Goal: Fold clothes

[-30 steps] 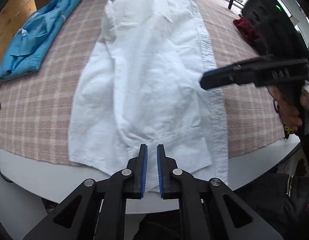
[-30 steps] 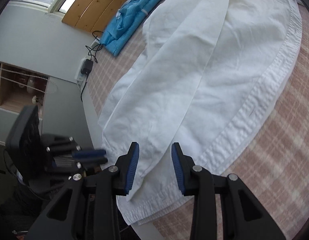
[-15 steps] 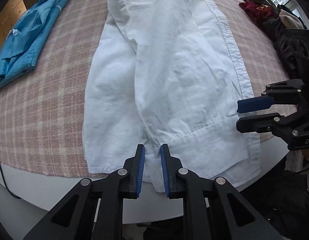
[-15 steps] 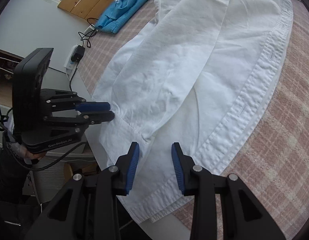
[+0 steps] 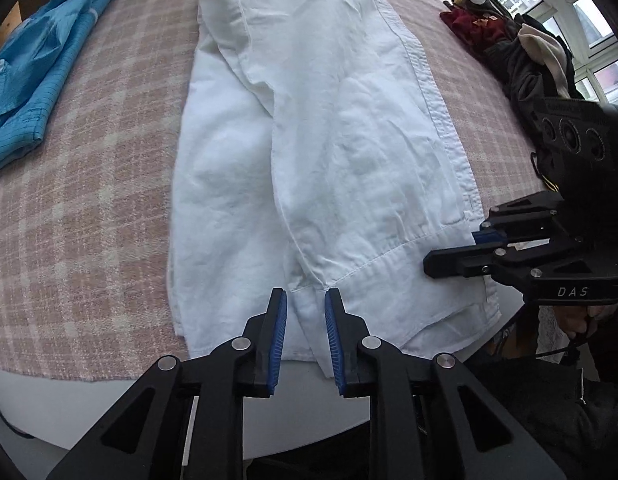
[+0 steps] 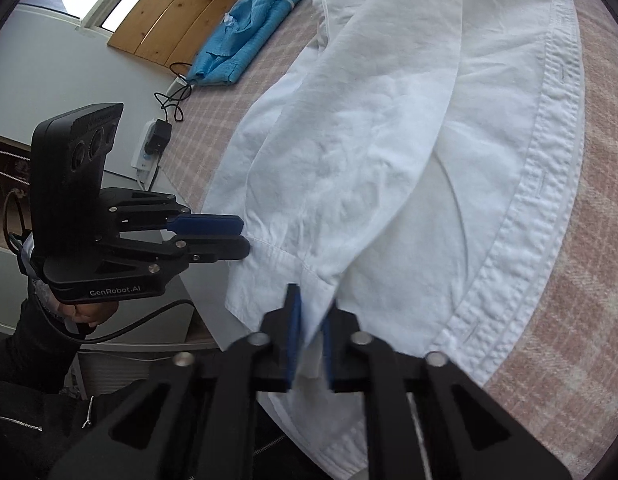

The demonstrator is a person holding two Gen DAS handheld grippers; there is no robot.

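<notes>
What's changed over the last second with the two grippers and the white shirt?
The right gripper swung down to the white shirt's near hem; its jaws have narrowed around the fabric, though whether they grip is unclear. The left gripper closed in on the hem, its jaws opening slightly to straddle the edge. The shirt, blue garment and clothes pile lie unmoved.

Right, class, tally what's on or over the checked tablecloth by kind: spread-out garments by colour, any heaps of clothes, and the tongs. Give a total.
White shirt: 1
Blue garment: 1
Heap of clothes: 1 (pieces in it too jumbled to count)
Tongs: 2, the left tongs and the right tongs
Total: 5
</notes>
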